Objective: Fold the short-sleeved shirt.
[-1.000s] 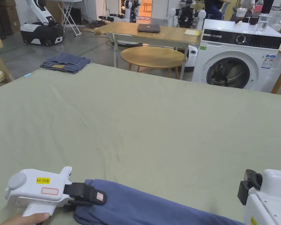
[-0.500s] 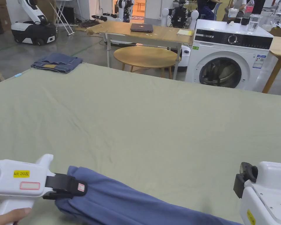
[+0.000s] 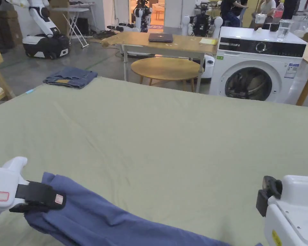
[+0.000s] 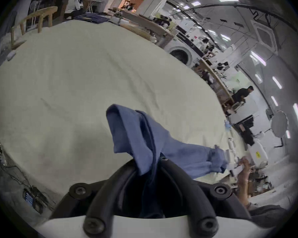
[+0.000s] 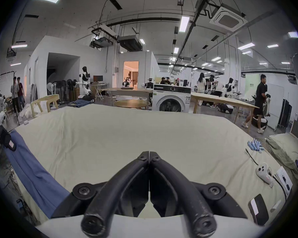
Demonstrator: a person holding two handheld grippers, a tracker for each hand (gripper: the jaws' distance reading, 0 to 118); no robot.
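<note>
Pale green cloth (image 3: pixel 169 134) covers a wide work surface in a busy workshop, a washing machine (image 3: pixel 259 69) beyond its far edge. At the near left, the left gripper (image 3: pixel 52 201) is clamped on a bunched end of the blue shirt (image 3: pixel 108 221), which trails rightward along the near edge. The right gripper (image 5: pixel 149 154), jaws pressed together with nothing between them, sits right of the shirt.

Head view: high, from near edge, facing across worktop (image 3: pixel 169 128). Gripper views: low, close; all share washing machine (image 3: pixel 256 72).
</note>
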